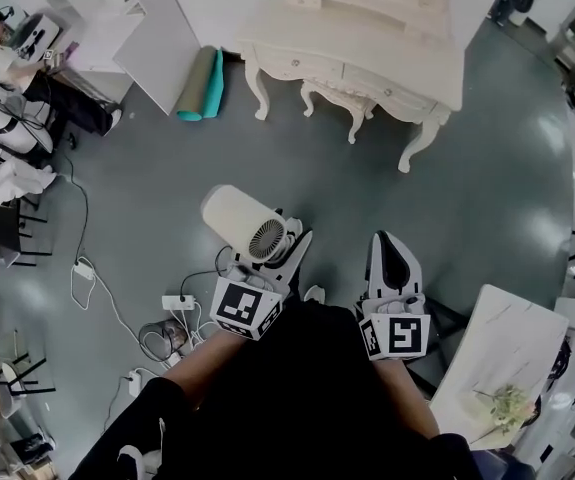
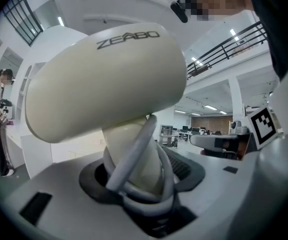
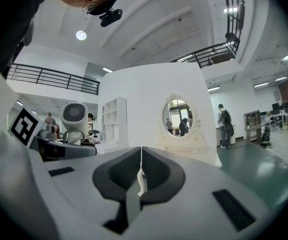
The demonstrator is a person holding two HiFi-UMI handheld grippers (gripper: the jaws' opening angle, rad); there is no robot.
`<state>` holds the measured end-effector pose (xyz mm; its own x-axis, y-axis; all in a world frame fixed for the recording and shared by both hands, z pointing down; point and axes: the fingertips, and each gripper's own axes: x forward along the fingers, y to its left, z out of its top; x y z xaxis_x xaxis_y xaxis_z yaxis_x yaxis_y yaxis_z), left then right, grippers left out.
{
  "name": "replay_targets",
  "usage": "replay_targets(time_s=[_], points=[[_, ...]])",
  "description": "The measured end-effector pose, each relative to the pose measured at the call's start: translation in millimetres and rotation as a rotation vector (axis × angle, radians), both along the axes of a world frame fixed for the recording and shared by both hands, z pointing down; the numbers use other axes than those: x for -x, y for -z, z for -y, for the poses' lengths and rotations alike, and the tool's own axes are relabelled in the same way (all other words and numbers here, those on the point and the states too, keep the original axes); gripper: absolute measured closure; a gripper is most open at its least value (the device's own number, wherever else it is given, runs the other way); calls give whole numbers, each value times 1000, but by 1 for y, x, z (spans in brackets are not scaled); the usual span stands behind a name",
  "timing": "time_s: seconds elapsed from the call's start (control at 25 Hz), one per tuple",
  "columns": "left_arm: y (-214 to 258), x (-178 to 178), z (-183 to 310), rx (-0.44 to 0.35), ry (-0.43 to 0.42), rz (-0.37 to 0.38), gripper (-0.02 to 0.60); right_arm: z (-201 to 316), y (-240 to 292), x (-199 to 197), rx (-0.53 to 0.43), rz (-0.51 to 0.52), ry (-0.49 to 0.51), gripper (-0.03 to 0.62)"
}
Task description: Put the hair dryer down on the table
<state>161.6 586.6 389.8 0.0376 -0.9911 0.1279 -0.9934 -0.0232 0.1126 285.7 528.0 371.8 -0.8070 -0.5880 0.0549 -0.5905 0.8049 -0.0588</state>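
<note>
The cream hair dryer is held above the grey floor, its rear grille facing up. My left gripper is shut on its handle. In the left gripper view the dryer's body fills the upper frame, and the handle with a grey cord looped round it sits between the jaws of the left gripper. My right gripper hovers beside it, shut and empty; its jaws meet with nothing between them. The right gripper view also catches the dryer at the left. A cream dressing table stands ahead.
An oval mirror tops the dressing table. Rolled mats lean by a white panel. A power strip with cables lies on the floor at the left. A white table with flowers is at lower right. A person sits far left.
</note>
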Motion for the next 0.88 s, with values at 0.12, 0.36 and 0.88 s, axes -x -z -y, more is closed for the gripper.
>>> replay_targets(time_s=[0.12,0.36,0.88], points=[[-1,10,16,6,-11,-2,334,16,-6,4,17,-23,-20,574],[-10,37,50,16,-18,10,334,48,-19,31,32,-63,-38,574],[-8,89,134,17,-70,-28,334,134,-11,98,24,-107,-74,574]])
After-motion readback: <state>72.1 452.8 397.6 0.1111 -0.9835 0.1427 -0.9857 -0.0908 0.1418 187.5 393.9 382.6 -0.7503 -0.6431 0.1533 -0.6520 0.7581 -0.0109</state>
